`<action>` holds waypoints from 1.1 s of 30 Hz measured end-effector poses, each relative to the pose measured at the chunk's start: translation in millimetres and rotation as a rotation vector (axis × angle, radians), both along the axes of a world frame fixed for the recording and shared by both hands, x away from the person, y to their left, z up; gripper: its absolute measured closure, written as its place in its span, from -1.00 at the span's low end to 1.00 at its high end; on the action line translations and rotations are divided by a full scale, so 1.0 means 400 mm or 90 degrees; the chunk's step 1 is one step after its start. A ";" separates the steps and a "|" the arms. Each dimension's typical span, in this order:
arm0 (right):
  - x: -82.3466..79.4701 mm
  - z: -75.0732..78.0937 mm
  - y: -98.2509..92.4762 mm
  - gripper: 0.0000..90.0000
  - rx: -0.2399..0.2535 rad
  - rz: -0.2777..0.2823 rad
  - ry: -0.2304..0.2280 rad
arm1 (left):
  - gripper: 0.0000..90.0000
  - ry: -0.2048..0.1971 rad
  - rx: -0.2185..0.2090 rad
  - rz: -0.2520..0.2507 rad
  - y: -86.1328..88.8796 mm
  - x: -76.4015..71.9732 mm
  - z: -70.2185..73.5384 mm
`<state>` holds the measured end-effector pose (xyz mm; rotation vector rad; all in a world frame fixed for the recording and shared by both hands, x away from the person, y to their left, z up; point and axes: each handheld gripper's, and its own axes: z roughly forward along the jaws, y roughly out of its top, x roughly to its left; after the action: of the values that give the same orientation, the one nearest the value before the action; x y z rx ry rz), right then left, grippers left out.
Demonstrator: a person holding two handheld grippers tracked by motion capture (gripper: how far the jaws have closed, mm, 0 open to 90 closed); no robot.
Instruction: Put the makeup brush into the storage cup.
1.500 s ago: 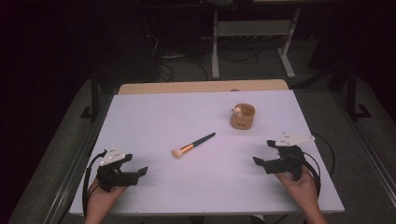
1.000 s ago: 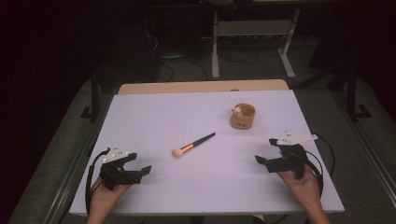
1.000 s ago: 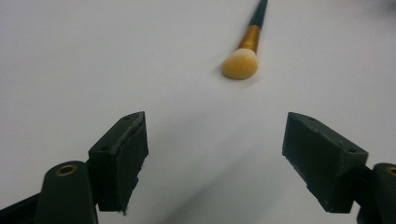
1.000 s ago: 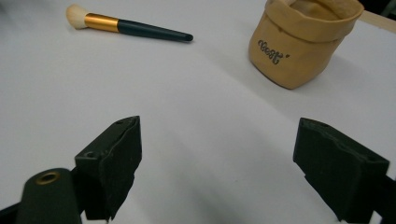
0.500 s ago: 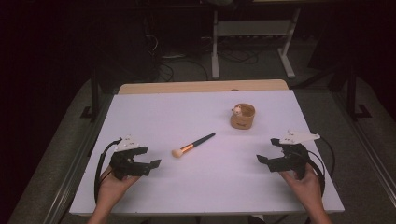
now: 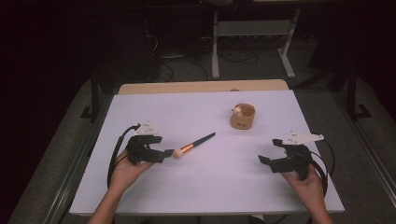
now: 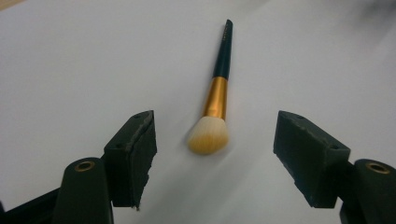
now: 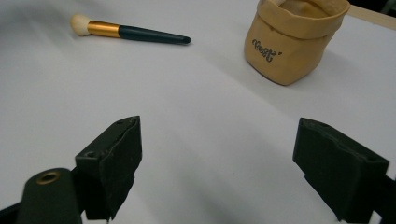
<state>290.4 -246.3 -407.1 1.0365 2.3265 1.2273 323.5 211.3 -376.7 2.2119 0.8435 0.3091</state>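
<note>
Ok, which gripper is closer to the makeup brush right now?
Left. The left gripper sits open right at the bristle end of the makeup brush, not touching it. The right gripper is open, far off across the table.

The left gripper [image 7: 212,158] is spreading its two black jaws wide, framing the cream bristles of a gold-ferruled, dark-teal-handled makeup brush [image 7: 215,93] lying on the white tabletop [image 7: 84,60].

pouch [image 8: 293,39] rim cut off by top edge, small figure [image 6: 237,110] on it unclear

Black tongs [image 6: 164,153], grey plates, black cables
</note>
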 end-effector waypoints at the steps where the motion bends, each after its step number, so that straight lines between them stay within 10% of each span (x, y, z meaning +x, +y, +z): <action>1: 0.001 -0.001 0.001 -0.68 0.003 0.002 0.000 | -0.34 0.000 0.000 0.000 0.000 0.000 0.000; 33: 0.004 0.007 0.030 -0.67 -0.009 0.021 -0.013 | -0.02 0.071 0.089 -0.068 -0.159 0.139 -0.051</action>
<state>292.0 -234.2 -404.2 0.9802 2.3429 1.2264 379.1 147.9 -397.1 2.4136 0.7795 0.2005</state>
